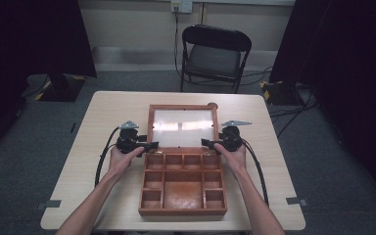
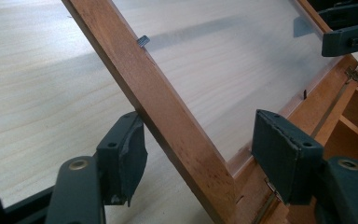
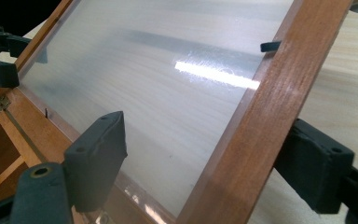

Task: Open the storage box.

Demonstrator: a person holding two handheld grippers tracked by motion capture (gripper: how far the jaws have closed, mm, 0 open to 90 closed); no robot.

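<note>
Straddling the raised lid point(image 1: 183, 126), left gripper point(image 1: 149, 145) and right gripper point(image 1: 206, 143) jaws stand apart.

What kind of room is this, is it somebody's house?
Probably not a house; it looks like a lab or recording room: dark curtains along the sides, cables across grey carpet, and a lone folding chair behind a plain table.

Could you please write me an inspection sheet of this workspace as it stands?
Surface: light wooden table, mostly bare.
Job's things: wooden compartment box, empty; its clear-panelled lid stands open.
Clutter: nothing seen.
Grippers: left gripper and right gripper each open, straddling a side rail of the lid frame.
Cables: black cables trail from both grippers; more lie on the floor.
Surroundings: black folding chair, grey carpet, dark curtains.
</note>
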